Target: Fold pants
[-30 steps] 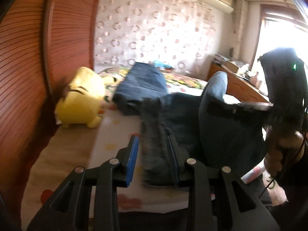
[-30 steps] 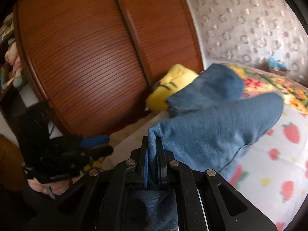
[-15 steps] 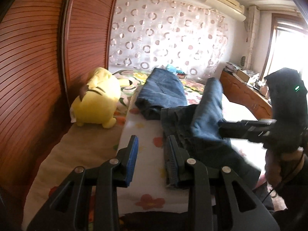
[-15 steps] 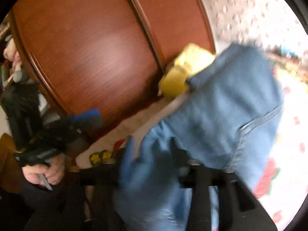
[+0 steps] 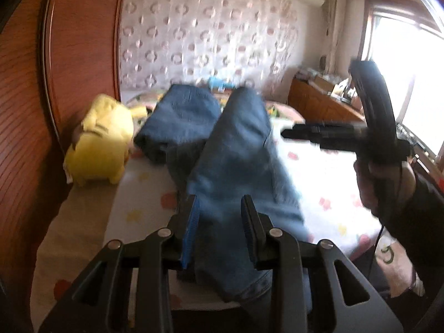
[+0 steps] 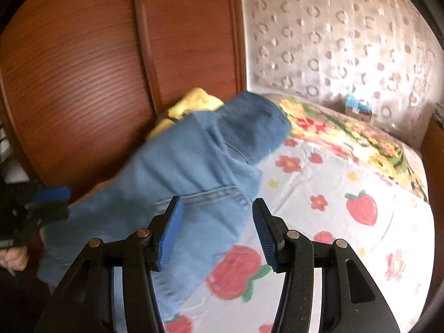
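pants [image 5: 236,166] laid on bed [image 6: 347,172], frame centre | left gripper [image 5: 219,213] jaws parted, denim lying between, unpinched | right gripper [image 6: 216,222] jaws apart, nothing clamped

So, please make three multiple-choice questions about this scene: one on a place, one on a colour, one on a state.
1. Where do the jeans lie?
A. on the bed
B. on the floor
C. on a chair

2. What colour is the plush toy?
A. red
B. yellow
C. green

3. How is the right gripper?
A. shut on the jeans
B. shut on the toy
C. open, gripping nothing

Answers:
1 A: the denim is spread over the flowered sheet.
2 B: it is yellow, beside the wooden wardrobe.
3 C: both pads stand apart, clear of the cloth.
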A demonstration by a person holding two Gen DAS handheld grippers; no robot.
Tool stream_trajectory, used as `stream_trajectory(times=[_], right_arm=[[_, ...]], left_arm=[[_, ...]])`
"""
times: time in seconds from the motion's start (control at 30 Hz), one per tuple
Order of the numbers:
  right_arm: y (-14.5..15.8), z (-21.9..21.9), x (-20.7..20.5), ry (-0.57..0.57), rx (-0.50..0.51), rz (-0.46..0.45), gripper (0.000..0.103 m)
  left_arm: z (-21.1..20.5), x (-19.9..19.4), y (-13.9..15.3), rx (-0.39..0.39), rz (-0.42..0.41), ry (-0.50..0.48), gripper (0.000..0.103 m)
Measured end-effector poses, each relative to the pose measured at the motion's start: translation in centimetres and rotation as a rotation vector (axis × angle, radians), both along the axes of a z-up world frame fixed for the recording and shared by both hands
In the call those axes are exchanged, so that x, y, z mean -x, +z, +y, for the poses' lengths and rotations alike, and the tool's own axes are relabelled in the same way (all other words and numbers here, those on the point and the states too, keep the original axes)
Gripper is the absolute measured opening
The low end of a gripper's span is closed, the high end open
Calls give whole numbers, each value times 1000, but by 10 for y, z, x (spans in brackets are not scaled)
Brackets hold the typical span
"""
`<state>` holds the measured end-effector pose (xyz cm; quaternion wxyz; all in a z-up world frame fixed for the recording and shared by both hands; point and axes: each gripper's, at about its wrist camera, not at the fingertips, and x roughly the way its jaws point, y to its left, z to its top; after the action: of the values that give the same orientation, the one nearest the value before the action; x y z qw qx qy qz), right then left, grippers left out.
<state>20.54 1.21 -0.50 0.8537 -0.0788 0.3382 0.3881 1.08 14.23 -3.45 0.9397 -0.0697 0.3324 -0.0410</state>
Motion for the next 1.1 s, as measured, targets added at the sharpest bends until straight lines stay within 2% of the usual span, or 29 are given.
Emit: stream_trajectory(times=[0.13,0.23,0.3,0.37,0.47,0.57,0.7,0.77,0.9,1.03,1.07,1.1], right_arm=[[-11,9,-19,6,-8,35,55],[-14,23,-31,5,-4,51,57],[-16,26,-30,8,-6,59,58],[-16,29,-29,7,-15,61,60],[-19,25,-25,6,-22,78,70],[-24,22,-18,9,-9,101,74],[-40,21,-22,21,-1,163,82],[-53,23,-27,35,-12,225,83],[-70,27,-31,70,-53,320,83],[-75,34,-26,100,-74,345,83],[-75,35,-25,101,-74,343,81],[-75,35,-24,109,-81,348,74]], left_arm=[[3,2,-19,1,49,17,30],[1,6,-35,-37,81,19,30],[4,10,-46,-22,98,24,30],[7,14,-49,-7,84,25,31],[7,17,-48,9,78,25,31],[7,17,-49,11,73,25,31],[10,18,-51,28,63,30,32],[12,19,-53,29,55,40,38],[17,19,-55,58,48,39,38],[16,19,-55,58,45,38,39],[17,19,-55,59,45,38,39],[17,19,-55,63,44,39,39]])
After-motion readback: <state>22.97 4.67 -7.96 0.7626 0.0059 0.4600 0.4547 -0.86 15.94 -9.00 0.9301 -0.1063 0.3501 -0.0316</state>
